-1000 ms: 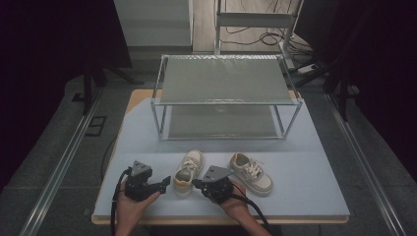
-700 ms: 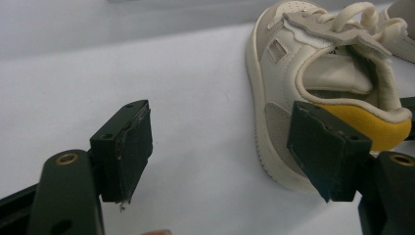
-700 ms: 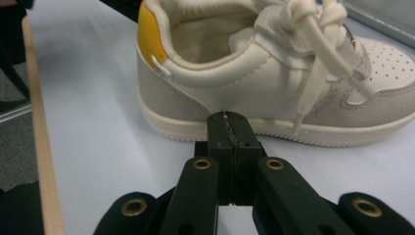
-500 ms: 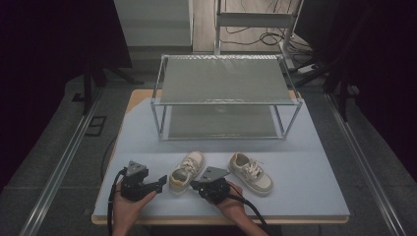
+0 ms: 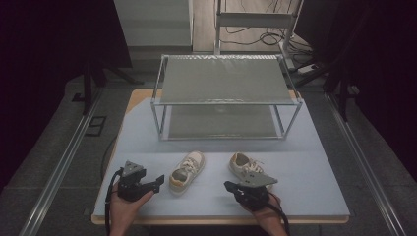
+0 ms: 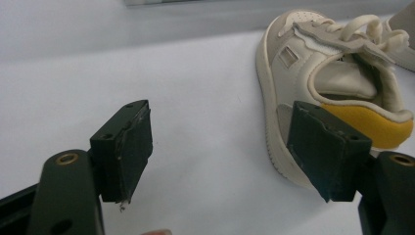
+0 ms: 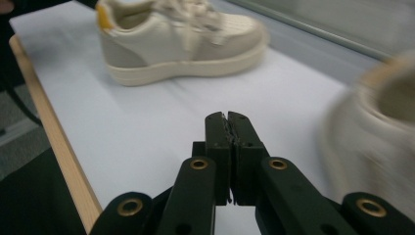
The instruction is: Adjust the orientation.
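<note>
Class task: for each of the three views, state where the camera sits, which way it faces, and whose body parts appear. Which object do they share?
High view: above the table's near edge, looking forward and down; hands, left claw, right claw.
Left gripper view: on the left claw, open, facing the yellow-heeled shoe.
Right gripper view: on the right claw, shut, low over the table.
Shared: the yellow-heeled shoe.

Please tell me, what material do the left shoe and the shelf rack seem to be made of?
The left shoe looks like smooth, matte cream leather or a synthetic imitation, with small punched holes on the toe, woven laces and a yellow heel patch; which of the two is unclear. The shelf rack seems to have a shiny silver metal frame; its grey shelves look matte, material uncertain.
</note>
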### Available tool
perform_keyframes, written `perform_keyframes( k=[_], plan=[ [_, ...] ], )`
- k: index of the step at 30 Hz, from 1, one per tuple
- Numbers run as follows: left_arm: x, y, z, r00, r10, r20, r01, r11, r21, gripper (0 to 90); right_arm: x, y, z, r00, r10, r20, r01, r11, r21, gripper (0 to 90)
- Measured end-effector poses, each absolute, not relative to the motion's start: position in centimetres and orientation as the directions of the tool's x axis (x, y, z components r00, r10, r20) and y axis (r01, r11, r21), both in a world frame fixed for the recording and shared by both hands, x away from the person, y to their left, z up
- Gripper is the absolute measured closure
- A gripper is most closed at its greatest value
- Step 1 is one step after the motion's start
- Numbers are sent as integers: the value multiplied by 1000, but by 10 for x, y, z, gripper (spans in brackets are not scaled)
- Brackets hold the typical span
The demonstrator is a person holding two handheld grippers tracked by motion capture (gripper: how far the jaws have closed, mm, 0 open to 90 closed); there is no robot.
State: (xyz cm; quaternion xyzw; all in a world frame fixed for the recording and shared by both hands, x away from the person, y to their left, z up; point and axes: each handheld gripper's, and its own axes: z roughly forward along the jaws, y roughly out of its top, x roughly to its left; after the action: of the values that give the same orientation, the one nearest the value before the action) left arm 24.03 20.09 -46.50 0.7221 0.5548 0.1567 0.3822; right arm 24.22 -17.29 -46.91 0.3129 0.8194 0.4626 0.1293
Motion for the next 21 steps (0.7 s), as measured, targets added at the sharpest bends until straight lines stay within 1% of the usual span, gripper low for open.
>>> perform_keyframes(
  k=[6,7,9,14,21],
  plan=[
    [240,204,-463,330,922,-201,678,-83,731,247,234,-218,-475,-703,706,91,435,326,839,871],
    [240,204,-463,330,922,-201,678,-83,731,247,234,-218,-475,-703,706,91,435,326,839,871],
    [240,206,-464,326,923,-203,680,-80,729,247,230,-232,-481,-680,726,100,456,312,833,871],
    [238,206,-462,326,923,-202,678,-80,730,247,229,-241,-486,-665,738,115,477,301,826,871],
    [239,205,-463,330,923,-200,679,-85,729,247,231,-241,-488,-662,742,103,478,311,822,874]
  ],
)
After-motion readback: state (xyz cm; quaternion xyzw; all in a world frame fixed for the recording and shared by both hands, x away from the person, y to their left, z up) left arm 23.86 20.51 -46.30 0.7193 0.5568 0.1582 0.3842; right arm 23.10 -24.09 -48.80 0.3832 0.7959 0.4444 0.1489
